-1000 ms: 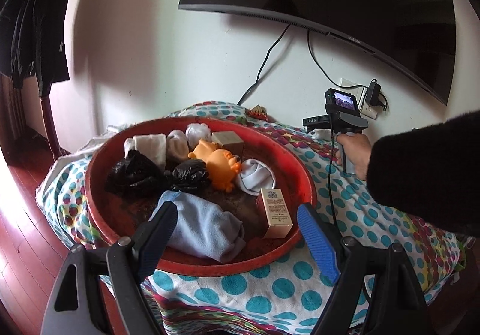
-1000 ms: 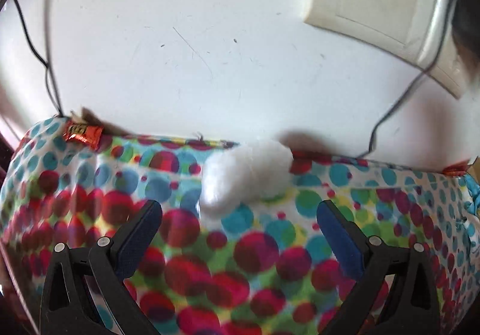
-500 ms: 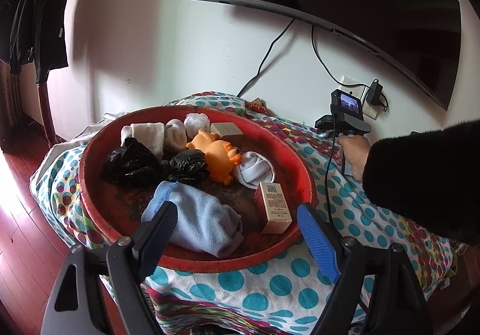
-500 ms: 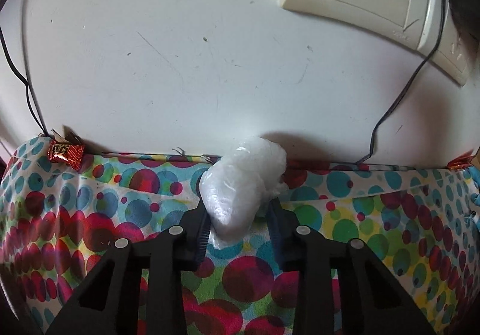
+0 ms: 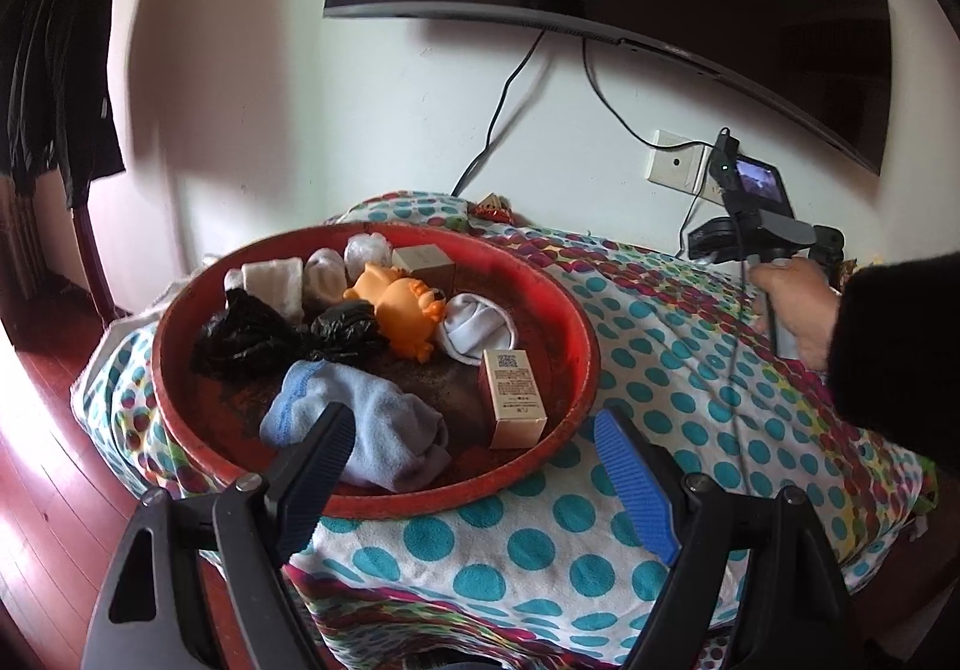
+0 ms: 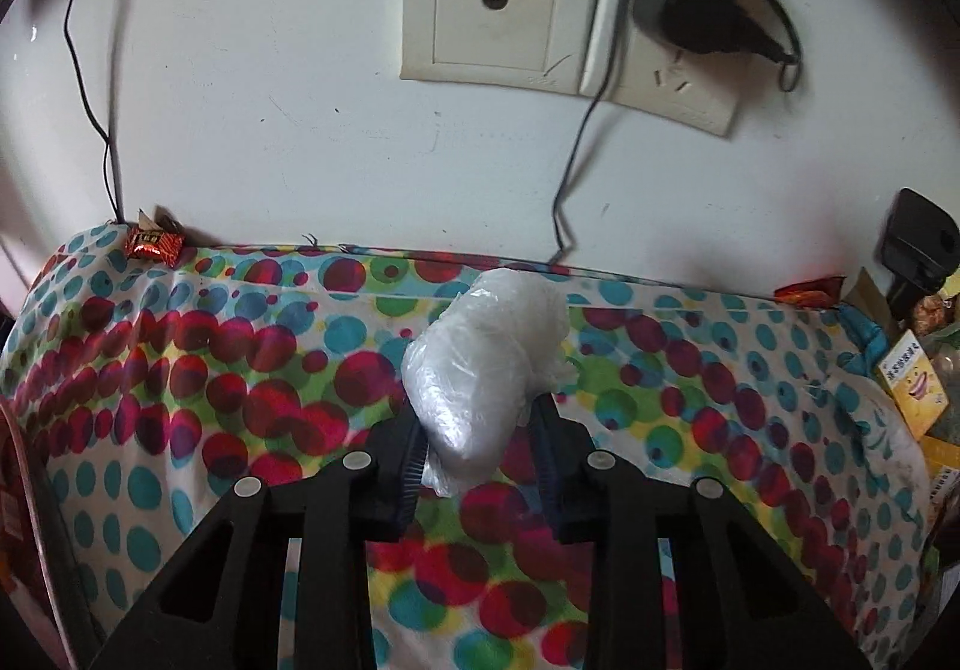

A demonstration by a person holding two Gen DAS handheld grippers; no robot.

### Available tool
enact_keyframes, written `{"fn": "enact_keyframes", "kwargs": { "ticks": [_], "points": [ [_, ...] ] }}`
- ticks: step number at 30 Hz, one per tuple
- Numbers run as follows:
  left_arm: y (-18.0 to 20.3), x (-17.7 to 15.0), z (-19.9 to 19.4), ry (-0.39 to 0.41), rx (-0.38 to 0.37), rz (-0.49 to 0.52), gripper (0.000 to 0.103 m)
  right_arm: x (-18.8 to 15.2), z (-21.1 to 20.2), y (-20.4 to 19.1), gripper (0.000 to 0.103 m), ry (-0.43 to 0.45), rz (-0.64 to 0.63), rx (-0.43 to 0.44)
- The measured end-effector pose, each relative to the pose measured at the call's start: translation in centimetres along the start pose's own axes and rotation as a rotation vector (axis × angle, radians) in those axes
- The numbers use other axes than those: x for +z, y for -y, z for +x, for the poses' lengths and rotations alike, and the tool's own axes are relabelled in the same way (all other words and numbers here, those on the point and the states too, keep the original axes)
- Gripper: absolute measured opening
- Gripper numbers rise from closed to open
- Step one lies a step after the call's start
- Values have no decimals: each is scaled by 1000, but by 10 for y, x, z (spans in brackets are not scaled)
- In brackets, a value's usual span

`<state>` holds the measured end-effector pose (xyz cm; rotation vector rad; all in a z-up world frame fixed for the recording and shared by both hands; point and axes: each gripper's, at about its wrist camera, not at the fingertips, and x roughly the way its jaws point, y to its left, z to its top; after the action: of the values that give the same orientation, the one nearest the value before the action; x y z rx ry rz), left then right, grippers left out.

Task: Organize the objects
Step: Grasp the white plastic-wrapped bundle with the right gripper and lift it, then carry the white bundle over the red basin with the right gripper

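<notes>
The red basin (image 5: 576, 328) at frame centre held a blue sock (image 5: 372, 430), an orange toy (image 5: 402, 310), black bags (image 5: 252, 334) and a carton (image 5: 513, 397). Dotted cloth (image 5: 690, 388) lay open to its right. The left tool (image 5: 474, 445) gaped wide, holding nothing. The right tool (image 6: 477, 448) pinched a crumpled clear plastic bag (image 6: 486, 364) near the wall.
</notes>
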<state>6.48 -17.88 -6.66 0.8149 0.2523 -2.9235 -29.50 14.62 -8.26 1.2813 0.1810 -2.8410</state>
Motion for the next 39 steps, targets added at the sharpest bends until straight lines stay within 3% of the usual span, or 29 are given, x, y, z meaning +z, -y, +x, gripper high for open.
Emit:
{"fn": "enact_keyframes", "kwargs": {
  "ticks": [8,18,28,39],
  "points": [
    [18,-5,0,-1,10,53,84,4,-45,17,29,25,-25,-56],
    [41,-12,-1,-5,5,132,84,-25,-94,73,29,52,-8,-115],
    [58,-18,-2,4,18,213,84,-47,-109,123,29,51,42,-153],
    [60,-22,5,-33,-1,206,84,-78,-106,169,29,20,95,-195]
  ]
}}
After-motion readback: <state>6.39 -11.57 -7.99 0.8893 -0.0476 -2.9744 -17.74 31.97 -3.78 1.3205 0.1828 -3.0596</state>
